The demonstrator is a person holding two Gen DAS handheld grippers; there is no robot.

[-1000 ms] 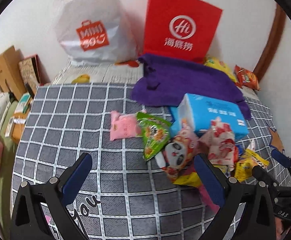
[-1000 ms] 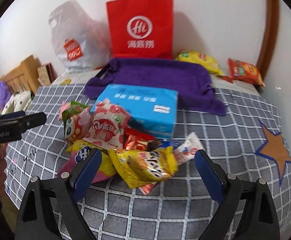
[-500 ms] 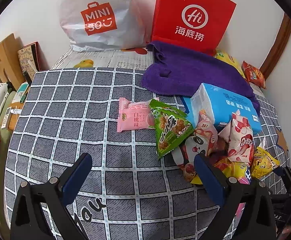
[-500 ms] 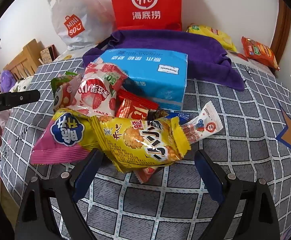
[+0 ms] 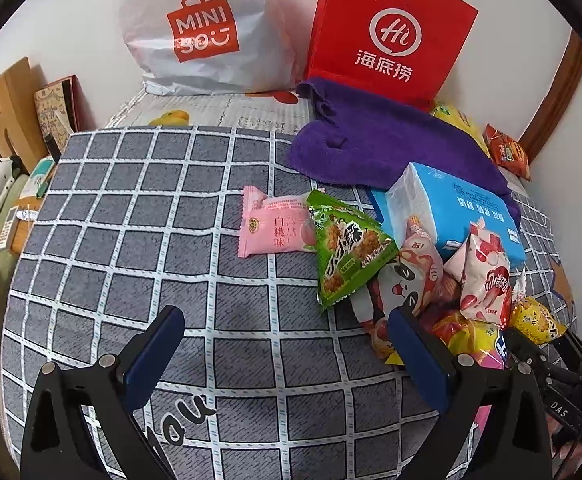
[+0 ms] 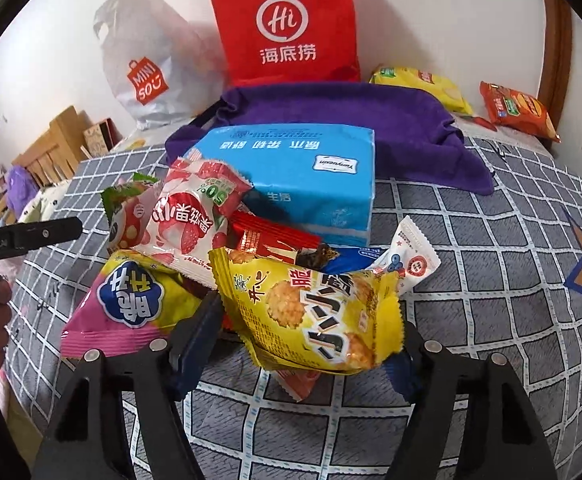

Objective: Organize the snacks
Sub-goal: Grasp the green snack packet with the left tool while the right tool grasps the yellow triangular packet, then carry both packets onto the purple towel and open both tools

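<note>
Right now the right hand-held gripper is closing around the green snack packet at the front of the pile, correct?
Not green. In the right wrist view the right hand-held gripper has just been closing around the yellow snack packet at the front of the pile.

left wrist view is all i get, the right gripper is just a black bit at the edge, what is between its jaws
Observer: The yellow cracker packet lies between the jaws of the right gripper, which have just been closing. I cannot tell whether the pads press on it yet.
Operator: anything under that packet
Observer: Yes, a red wrapper pokes out from beneath its far edge.
Operator: and on its right side
Observer: A white sachet with a blueberry print lies at its far right corner, on the checked quilt.
</note>
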